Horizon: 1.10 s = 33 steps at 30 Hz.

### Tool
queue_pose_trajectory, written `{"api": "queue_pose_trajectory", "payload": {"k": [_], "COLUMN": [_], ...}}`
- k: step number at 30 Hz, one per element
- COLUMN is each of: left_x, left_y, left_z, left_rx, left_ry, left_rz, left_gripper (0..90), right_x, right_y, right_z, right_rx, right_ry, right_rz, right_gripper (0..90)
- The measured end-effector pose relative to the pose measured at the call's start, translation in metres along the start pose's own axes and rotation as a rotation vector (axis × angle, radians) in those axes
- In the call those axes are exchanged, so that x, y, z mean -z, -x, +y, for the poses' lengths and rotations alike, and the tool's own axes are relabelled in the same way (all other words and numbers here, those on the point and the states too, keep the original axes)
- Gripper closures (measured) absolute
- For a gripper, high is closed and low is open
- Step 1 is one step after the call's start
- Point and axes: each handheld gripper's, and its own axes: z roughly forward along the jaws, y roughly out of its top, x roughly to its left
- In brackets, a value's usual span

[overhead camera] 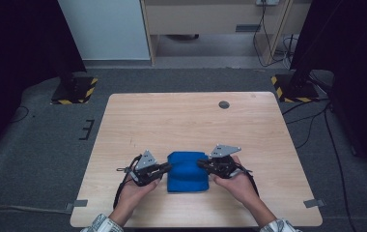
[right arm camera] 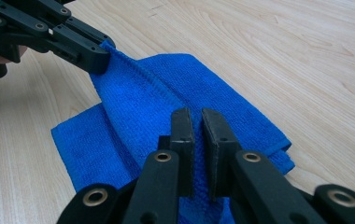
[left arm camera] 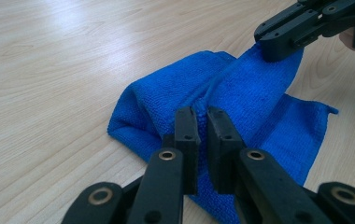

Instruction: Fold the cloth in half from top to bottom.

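Being soft, light and floppy, the blue cloth (overhead camera: 187, 171) on the tabletop (overhead camera: 186, 121) is pinched at its top edge by both closed hand-held grippers, left (left arm camera: 202, 122) and right (right arm camera: 197, 122).

Left gripper (overhead camera: 166, 167) and right gripper (overhead camera: 202, 164) point inward near the table's near edge, jaws pinched nearly together, forearms entering from below.

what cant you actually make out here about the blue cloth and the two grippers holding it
- High view: the hemmed edge of the blue cloth that the left gripper and right gripper pinch is too small to see.
- Left gripper view: the cloth's near part is hidden behind the black jaws.
- Right gripper view: the cloth's near end is hidden by the jaws.
- High view: the dark round mark on the table is too small to identify.
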Motion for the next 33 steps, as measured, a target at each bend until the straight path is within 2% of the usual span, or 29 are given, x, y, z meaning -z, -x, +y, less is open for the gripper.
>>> {"api": "queue_pose_trajectory", "payload": {"k": [3,7,11,17,26,30,33], "left_x": [0.003,0.004,0.001,0.000,0.005,0.002,0.001], "left_y": [0.000,0.004,0.007,0.008,0.012,0.013,0.013], "left_z": [-0.001,-0.004,-0.007,-0.012,-0.014,-0.016,-0.016], "left_rx": [0.021,0.012,-0.008,-0.007,-0.014,-0.021,-0.019], "left_ry": [0.012,0.001,-0.031,-0.044,-0.032,-0.057,-0.057], "left_rz": [-0.009,-0.011,-0.009,-0.019,-0.028,-0.040,-0.040], "left_gripper": [83.4,82.9,82.2,80.3,79.2,76.9,73.3], "right_x": [0.001,0.003,0.000,-0.001,0.004,0.004,0.004], "right_y": [-0.001,-0.004,-0.007,-0.009,-0.013,-0.014,-0.015], "right_z": [0.000,-0.002,-0.010,-0.018,-0.017,-0.020,-0.023], "right_rx": [-0.001,0.002,0.012,0.006,0.011,0.020,0.022], "right_ry": [0.005,0.005,-0.023,-0.028,-0.010,-0.026,-0.039], "right_rz": [0.004,0.010,0.012,0.018,0.020,0.018,0.020], "right_gripper": [83.9,83.2,82.9,82.6,82.1,79.5,76.7]}}
